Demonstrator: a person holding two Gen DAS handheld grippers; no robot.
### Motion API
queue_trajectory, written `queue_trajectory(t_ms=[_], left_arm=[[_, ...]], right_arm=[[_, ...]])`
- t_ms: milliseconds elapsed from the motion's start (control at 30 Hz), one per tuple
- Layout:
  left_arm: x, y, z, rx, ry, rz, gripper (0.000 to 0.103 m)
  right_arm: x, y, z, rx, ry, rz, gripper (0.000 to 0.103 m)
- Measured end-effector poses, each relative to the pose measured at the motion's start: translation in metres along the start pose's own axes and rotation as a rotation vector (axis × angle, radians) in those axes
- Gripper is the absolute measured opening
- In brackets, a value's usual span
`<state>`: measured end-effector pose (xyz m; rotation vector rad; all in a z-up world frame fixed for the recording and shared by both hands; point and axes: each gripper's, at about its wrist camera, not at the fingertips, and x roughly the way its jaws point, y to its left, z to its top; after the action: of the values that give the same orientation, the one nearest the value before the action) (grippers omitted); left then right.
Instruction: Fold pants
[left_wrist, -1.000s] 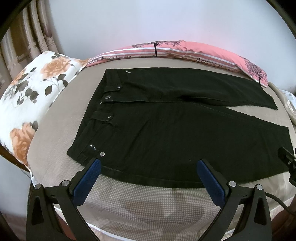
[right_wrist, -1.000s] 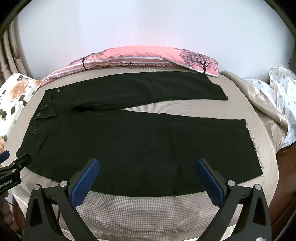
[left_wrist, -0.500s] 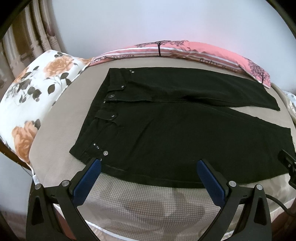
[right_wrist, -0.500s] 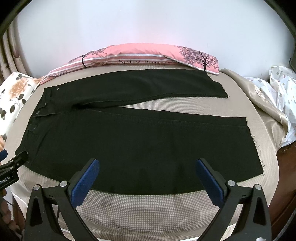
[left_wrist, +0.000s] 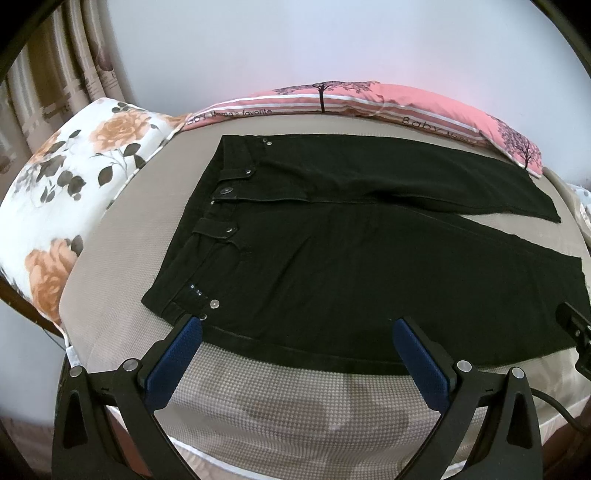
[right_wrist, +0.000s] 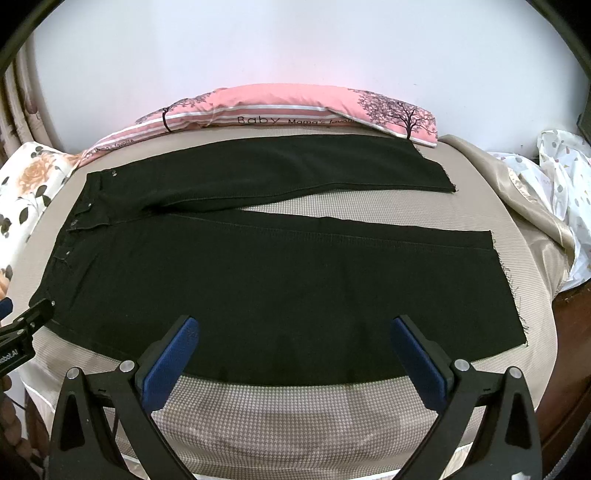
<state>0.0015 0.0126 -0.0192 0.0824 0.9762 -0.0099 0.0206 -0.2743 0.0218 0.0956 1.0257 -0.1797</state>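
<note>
While spread flat across the beige bed cover (left_wrist: 122, 243), black pants (left_wrist: 369, 266) with waistband at nine o'clock and leg hems at three o'clock, the two legs parted in a narrow V. Far leg toward twelve o'clock, near leg toward six o'clock, its long edge just beyond both sets of fingertips. Metal button (left_wrist: 225, 190) and rivets along the waistband, seen best from the left wrist.

Left gripper (left_wrist: 295, 328) spread wide, nothing between the blue pads (left_wrist: 173, 360), poised over the near hip corner of the pants (left pad tip just at the fabric edge, contact impossible to confirm). Right gripper (right_wrist: 295, 328) likewise gaping, empty, low over the near leg's edge around its middle, pads (right_wrist: 417, 363) above the cover and hem line.

Pink pillow (right_wrist: 280, 110) with tree print along the twelve o'clock side, touching or nearly touching the far leg. Floral pillow (left_wrist: 70, 192) at nine o'clock, apart from the waistband. Crumpled white spotted cloth (right_wrist: 561, 177) at three o'clock in the right wrist view. Curtain (left_wrist: 55, 74) at ten o'clock.
</note>
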Motion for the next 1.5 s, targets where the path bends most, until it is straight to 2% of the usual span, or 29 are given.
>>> queue_trajectory(t_ms=[733,967,1133,1233,1300,1500], left_arm=[[-0.001,0.0,-0.001,0.003,0.001,0.008,0.103],[0.001,0.004,0.006,0.006,-0.003,0.005,0.103],[0.008,0.01,0.021,0.012,-0.019,0.002,0.102],[0.015,0.022,0.034,0.004,-0.013,-0.044,0.103],[0.021,0.034,0.047,-0.014,-0.014,-0.076,0.103],[0.048,0.083,0.095,-0.082,-0.029,-0.061,0.102]], right_arm=[[0.004,0.003,-0.003,0.007,0.006,-0.005,0.103],[0.003,-0.001,0.008,0.023,-0.019,0.015,0.103],[0.002,-0.006,0.021,0.021,-0.064,0.066,0.103],[0.006,-0.01,0.032,0.023,-0.063,0.103,0.103],[0.009,-0.012,0.04,0.025,-0.068,0.118,0.103],[0.027,-0.012,0.065,0.054,-0.049,0.144,0.103]])
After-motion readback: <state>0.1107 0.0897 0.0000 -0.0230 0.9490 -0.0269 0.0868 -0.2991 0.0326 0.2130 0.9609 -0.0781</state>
